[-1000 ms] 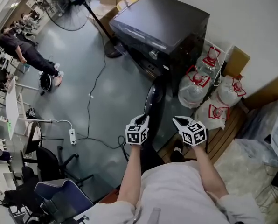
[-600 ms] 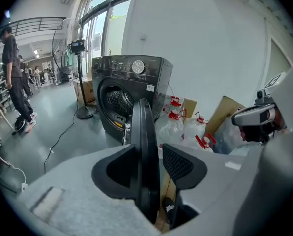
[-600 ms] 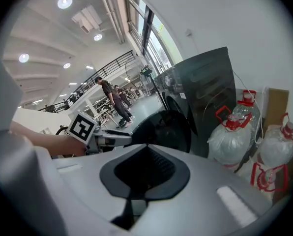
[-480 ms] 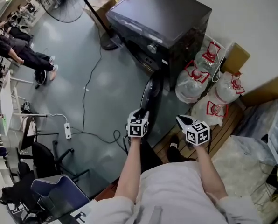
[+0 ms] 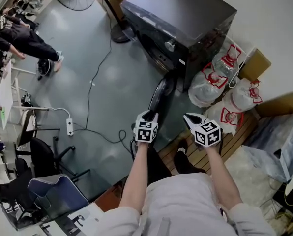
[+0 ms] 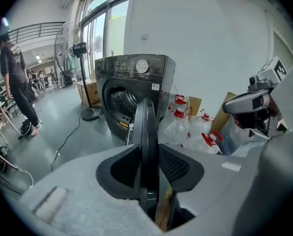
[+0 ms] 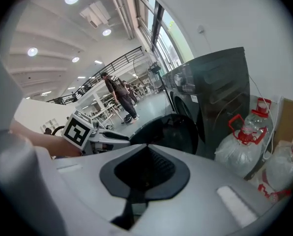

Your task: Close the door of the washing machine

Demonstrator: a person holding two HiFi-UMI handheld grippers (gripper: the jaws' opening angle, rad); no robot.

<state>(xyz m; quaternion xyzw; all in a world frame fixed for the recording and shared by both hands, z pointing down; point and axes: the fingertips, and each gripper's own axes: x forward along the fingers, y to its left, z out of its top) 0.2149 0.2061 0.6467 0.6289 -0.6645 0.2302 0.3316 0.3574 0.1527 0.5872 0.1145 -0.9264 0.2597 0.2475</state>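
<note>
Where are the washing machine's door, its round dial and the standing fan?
door (image 6: 147, 127), left gripper view, on its rim, seen edge-on.
round dial (image 5: 170, 45), head view, on its face.
standing fan (image 5: 121, 33), head view, on its floor base.

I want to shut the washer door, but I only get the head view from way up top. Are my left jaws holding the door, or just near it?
Observer: In the left gripper view, the edge of the door stands right between the left gripper's jaws. They have just been closing and look pressed on it.
Operator: What about my other one?
Observer: The right gripper view shows the right gripper's jaws together, with nothing between them.
Operator: Is the hole still uncovered?
Observer: Yes. The left gripper view looks past the door at the front of the washing machine, and the drum shows in the round opening.
</note>
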